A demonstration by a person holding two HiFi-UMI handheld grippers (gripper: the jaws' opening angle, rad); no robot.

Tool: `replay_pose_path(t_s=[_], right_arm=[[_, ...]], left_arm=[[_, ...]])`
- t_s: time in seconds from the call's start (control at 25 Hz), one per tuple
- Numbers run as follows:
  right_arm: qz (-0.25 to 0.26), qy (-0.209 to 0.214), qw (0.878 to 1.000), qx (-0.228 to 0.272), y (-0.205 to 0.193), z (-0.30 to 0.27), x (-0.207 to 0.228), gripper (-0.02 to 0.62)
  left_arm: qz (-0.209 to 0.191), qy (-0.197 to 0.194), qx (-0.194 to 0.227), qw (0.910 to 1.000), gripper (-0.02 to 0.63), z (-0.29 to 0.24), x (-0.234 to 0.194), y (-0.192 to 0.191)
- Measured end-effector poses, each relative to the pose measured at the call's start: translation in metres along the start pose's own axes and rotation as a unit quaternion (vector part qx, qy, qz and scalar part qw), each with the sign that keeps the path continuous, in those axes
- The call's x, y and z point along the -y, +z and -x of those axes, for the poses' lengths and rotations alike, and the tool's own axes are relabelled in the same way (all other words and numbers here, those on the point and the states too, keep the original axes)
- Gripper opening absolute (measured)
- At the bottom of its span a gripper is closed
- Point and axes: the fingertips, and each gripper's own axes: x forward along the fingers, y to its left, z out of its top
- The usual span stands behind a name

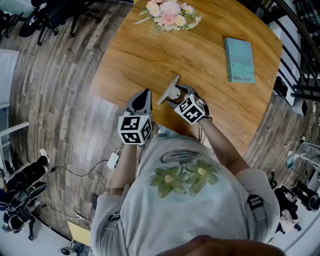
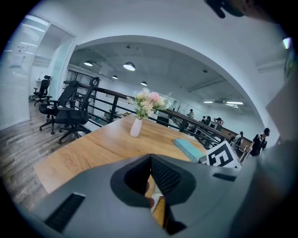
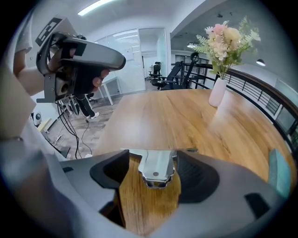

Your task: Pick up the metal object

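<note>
Right gripper (image 3: 156,158) spread around metal piece (image 3: 158,168); left gripper (image 2: 150,158) pressed together.
Your right gripper points down at the table (image 1: 150,55) with its jaws wide. The metal piece sits between them close to the table's near edge. Wood shows along its left side, so no pinch. Your left gripper hangs just beside the right gripper at that same edge, tips meeting. The book (image 1: 239,60) and flowers (image 1: 167,15) are well apart, on the far side.

One tabletop (image 1: 150,55), and at it one metal object (image 1: 170,91), one teal book (image 1: 239,60), one vase of flowers (image 1: 169,15).
</note>
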Motion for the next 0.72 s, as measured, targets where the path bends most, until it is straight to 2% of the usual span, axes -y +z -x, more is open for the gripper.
replay_pose_path(t_s=[0.72], right_arm=[[-0.016, 0.002, 0.999, -0.045, -0.022, -0.031, 0.008, 0.305]], left_arm=[[-0.002, -0.011, -0.018, 0.9998, 0.011, -0.012, 0.003, -0.007]])
